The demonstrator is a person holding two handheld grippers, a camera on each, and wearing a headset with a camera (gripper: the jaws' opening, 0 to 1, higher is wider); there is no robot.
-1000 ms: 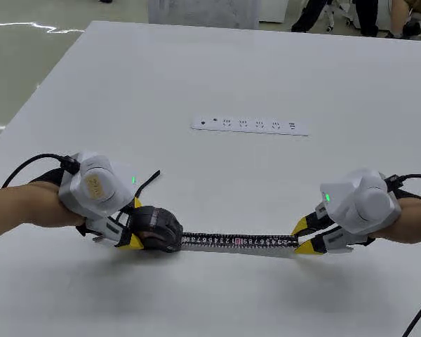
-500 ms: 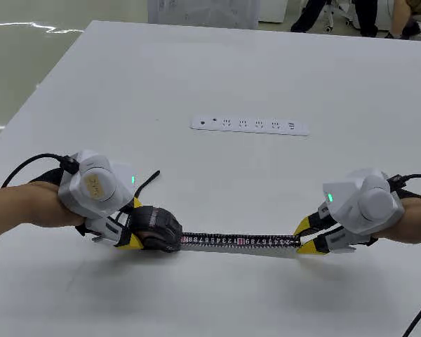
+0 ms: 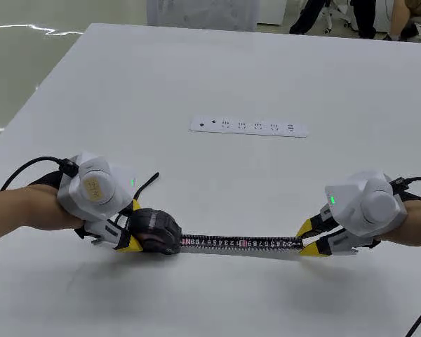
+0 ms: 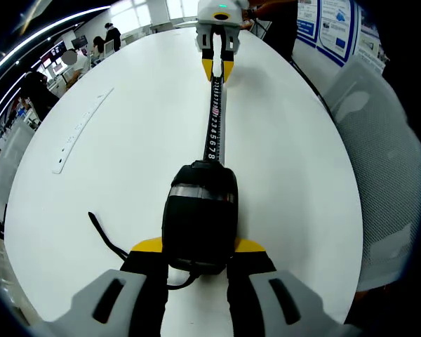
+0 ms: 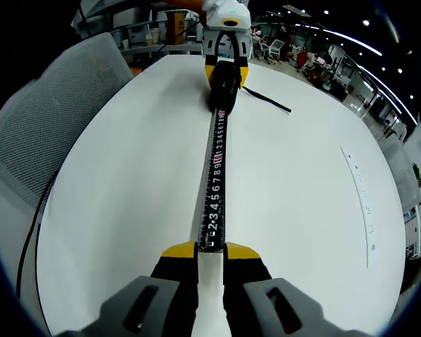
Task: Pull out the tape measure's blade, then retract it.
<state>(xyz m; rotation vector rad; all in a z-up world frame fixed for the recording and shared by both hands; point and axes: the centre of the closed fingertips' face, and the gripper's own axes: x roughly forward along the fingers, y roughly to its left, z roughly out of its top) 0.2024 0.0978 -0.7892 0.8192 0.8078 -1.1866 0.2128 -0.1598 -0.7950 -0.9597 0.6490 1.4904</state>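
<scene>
A black tape measure case point(image 3: 156, 230) lies on the white table point(image 3: 217, 77), and my left gripper point(image 3: 132, 226) is shut on it; the left gripper view shows the case point(image 4: 200, 217) between the yellow-tipped jaws. Its black blade point(image 3: 241, 243) with white numbers runs out to the right along the table. My right gripper point(image 3: 309, 238) is shut on the blade's end, seen in the right gripper view as the blade point(image 5: 217, 172) meeting my right gripper point(image 5: 212, 247). A black wrist strap point(image 3: 146, 185) trails from the case.
A white power strip point(image 3: 249, 126) lies flat across the table's middle, beyond the blade. Black cables run from both grippers off the near edges. A grey chair back point(image 3: 203, 12) stands at the far table edge, and people's legs point(image 3: 323, 14) show beyond it.
My right gripper has moved a little to the right, drawing slightly more blade out of the case. The left gripper and case have stayed in place.
</scene>
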